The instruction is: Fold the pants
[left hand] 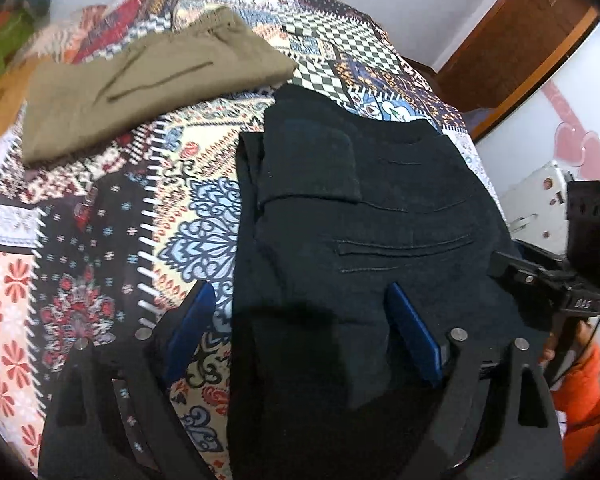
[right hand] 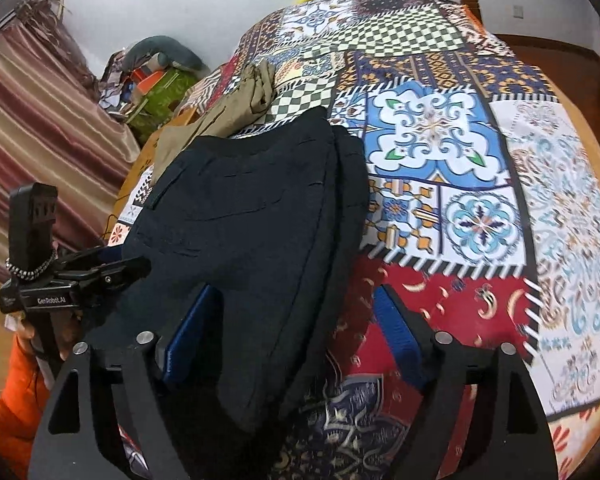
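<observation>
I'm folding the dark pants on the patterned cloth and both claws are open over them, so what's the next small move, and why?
Probably lower both claws and close them on the near edge of the dark pants. The left claw and right claw both stand open, each straddling a near corner of that edge with nothing gripped, and the pants lie only partly folded. The khaki pants already lie folded aside.

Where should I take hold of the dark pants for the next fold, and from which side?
Take the dark pants at the near hem, one corner per claw, coming down from the near side. Left claw and right claw both stand open, each straddling a side edge of the stacked layers there. The far end, with its folded-over flap, lies flat on the patterned bedspread.
</observation>
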`<state>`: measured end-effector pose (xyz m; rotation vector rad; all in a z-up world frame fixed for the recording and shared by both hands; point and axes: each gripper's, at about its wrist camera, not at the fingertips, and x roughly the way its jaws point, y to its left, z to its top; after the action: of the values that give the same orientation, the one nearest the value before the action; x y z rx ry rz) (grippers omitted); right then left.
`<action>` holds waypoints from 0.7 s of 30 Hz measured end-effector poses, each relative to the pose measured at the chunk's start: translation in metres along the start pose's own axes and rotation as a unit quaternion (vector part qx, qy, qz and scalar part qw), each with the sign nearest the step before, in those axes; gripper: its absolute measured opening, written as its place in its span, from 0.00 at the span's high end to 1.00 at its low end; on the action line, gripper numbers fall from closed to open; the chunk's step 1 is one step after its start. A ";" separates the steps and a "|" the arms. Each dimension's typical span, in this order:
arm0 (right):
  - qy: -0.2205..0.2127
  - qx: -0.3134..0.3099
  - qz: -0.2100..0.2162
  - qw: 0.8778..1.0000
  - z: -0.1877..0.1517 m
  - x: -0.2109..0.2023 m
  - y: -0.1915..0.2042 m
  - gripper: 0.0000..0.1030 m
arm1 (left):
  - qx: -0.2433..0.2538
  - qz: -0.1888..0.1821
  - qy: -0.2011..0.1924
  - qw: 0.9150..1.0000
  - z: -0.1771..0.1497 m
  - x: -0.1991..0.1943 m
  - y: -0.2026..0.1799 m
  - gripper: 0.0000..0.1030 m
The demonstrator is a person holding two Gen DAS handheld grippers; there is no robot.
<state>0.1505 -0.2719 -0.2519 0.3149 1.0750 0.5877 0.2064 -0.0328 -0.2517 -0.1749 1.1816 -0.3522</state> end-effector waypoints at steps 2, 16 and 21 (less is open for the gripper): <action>0.009 -0.001 0.010 1.000 0.003 0.006 -0.001 0.20 | -0.002 -0.010 0.008 1.000 0.005 0.003 0.001 0.14; 0.045 -0.002 0.030 0.999 -0.011 0.001 0.000 0.10 | 0.005 -0.067 0.044 0.997 0.003 0.003 -0.004 0.13; 0.049 -0.010 0.032 0.998 -0.005 0.007 0.004 0.09 | 0.008 -0.071 0.048 0.996 0.011 0.011 -0.008 0.13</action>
<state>0.1473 -0.2647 -0.2567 0.3070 1.1562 0.6753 0.2185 -0.0449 -0.2546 -0.2314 1.2646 -0.4991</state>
